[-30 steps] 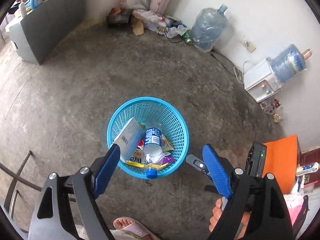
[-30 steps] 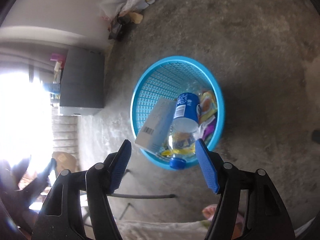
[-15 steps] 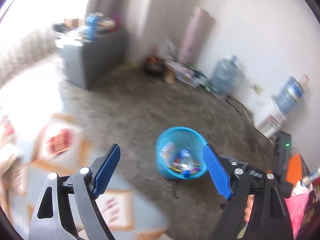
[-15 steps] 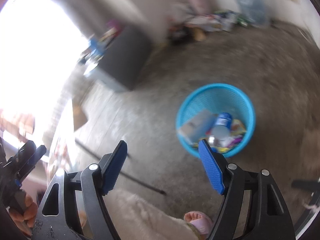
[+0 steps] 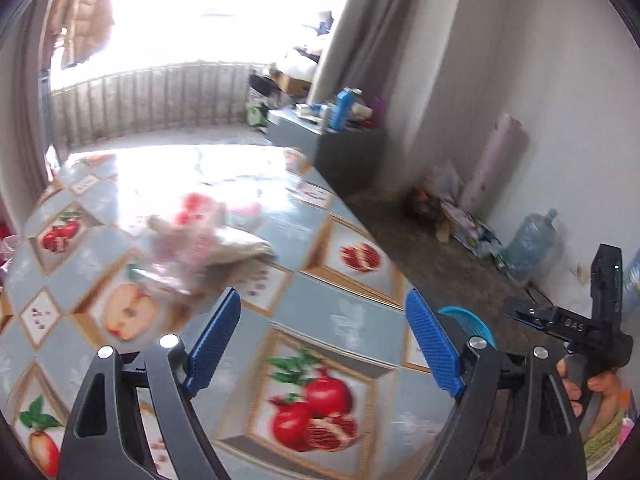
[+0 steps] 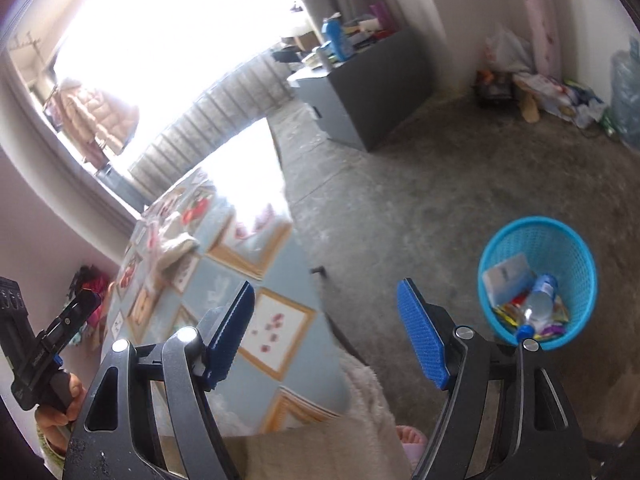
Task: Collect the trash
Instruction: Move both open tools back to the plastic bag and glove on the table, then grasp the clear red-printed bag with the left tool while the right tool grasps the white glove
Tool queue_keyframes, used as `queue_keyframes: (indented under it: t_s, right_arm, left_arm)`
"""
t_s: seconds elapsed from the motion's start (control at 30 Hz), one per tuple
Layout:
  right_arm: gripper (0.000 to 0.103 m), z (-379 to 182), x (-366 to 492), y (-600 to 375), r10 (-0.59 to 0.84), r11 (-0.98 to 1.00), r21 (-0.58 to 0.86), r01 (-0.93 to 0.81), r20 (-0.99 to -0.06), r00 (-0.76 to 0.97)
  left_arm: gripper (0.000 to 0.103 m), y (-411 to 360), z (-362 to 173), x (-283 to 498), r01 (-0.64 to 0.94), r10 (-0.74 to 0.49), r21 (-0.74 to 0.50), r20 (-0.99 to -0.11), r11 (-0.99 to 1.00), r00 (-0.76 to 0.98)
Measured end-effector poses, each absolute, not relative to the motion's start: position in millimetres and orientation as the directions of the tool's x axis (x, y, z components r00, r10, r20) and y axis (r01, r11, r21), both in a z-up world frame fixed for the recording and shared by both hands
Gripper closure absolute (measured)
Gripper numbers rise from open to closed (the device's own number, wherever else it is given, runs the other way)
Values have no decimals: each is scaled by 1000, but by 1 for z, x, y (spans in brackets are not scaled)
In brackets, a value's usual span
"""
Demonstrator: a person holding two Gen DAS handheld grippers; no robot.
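Observation:
A blue mesh basket (image 6: 538, 282) stands on the concrete floor and holds a plastic bottle (image 6: 538, 306), a white box and several wrappers. In the left wrist view only its rim (image 5: 466, 316) shows behind a finger. Crumpled pinkish-white trash (image 5: 200, 240) lies blurred on the fruit-patterned table (image 5: 340, 316), and it shows small at the table's far end (image 6: 172, 246) in the right wrist view. My left gripper (image 5: 324, 344) hangs open over the table with nothing between its fingers. Open and empty too, my right gripper (image 6: 324, 334) hangs above the table's near edge.
A grey cabinet (image 6: 360, 96) loaded with bottles stands by the bright window. Bags and a large water jug (image 5: 530, 246) lie along the far wall. A person's fluffy clothing and slippered foot (image 6: 408, 438) are below the right gripper.
Both grippers have risen and swung away from the basket toward the table. The basket, once right under them, is now off to the right. The right jaws stand slightly wider.

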State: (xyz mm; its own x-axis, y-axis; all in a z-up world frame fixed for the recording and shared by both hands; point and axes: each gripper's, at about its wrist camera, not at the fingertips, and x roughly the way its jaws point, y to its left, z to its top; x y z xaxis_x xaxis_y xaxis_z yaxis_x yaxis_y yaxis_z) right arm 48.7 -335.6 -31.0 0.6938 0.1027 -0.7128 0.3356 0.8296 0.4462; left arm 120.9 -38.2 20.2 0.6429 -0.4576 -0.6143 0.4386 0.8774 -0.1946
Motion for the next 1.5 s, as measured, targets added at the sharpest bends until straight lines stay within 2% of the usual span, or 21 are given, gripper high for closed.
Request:
queue_keyframes:
  t_s: [0.3, 0.47, 0.6, 0.7, 0.77, 0.9, 1.07, 1.1, 1.17, 1.23, 1.5]
  right_arm:
    - [33, -21, 113, -272, 249, 859, 478, 184, -704, 665]
    - [39, -23, 170, -236, 353, 847, 521, 104, -699, 622]
    - [47, -39, 221, -219, 421, 814, 570, 109, -709, 566]
    - [51, -54, 255, -206, 442, 807, 578, 121, -727, 525]
    - [51, -64, 275, -199, 446, 808, 575, 129, -740, 503]
    - [58, -82, 300, -187, 449, 817, 561, 135, -765, 462]
    - [81, -79, 307, -174, 474, 818, 565, 109, -768, 430]
    - [90, -81, 306, -172, 486, 813, 573, 103, -766, 420]
    - [95, -83, 301, -169, 513, 801, 591, 90, -757, 404]
    - [97, -84, 295, -172, 538, 787, 611, 78, -744, 396]
    - [98, -78, 254, -184, 589, 756, 653, 53, -712, 382]
  left_arm:
    - [21, 25, 22, 171, 347, -396, -200, -579, 916, 713]
    - [21, 19, 8, 216, 324, -363, -181, -621, 929, 694]
    - [23, 11, -18, 261, 297, -326, -168, -699, 940, 637]
    - [27, 7, -36, 283, 290, -327, -184, -735, 939, 594]
    - [38, 5, -46, 294, 290, -338, -203, -754, 935, 564]
    - [52, 8, -62, 310, 247, -346, -250, -778, 936, 524]
    - [72, 16, -72, 318, 192, -360, -305, -785, 933, 504]
    - [74, 18, -73, 317, 191, -370, -317, -781, 929, 503]
    - [82, 18, -72, 314, 199, -391, -338, -777, 920, 492]
    - [85, 15, -72, 309, 210, -421, -364, -777, 907, 468]
    - [85, -13, -74, 266, 304, -490, -394, -781, 867, 386]
